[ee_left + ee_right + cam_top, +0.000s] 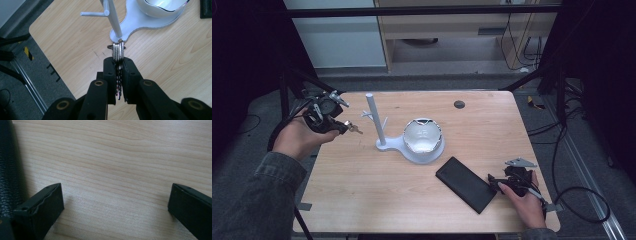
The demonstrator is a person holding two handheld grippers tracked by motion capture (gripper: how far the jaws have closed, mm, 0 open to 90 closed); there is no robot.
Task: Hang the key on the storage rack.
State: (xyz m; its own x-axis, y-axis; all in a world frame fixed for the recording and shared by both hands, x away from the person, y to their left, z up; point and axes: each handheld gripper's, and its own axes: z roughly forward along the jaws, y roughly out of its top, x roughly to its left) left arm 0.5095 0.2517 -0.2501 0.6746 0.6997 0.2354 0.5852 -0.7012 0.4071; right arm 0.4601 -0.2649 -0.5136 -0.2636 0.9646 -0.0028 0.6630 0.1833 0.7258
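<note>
The left gripper (118,61) is clamping a bunch of keys (118,51) between its narrowly set jaws; in the left gripper view the flat metal keys and their ring are standing edge-on and projecting beyond the jaw tips, just short of the foot of the white post (113,18). In the high view the left gripper (343,126) is being held above the left far part of the wooden table (377,195), its jaws pointing right toward the post (375,120), with the keys (354,129) hanging clear of the tabletop and a little apart from the post. The post is rising upright from a white stand (398,146) near the table's centre, with short pegs (93,14) sticking out sideways from it. The stand's wider end is carrying a white bowl (422,136), sitting just right of the post. A black wallet (466,184) is lying flat on the near right part of the table, at an angle. The right gripper (496,184) is resting low at the near right, with its tips at the wallet's right edge; in the right gripper view its jaws are standing wide apart over bare wood with nothing between them, and the wallet's (8,170) grained black surface is lying just outside the left jaw.
</note>
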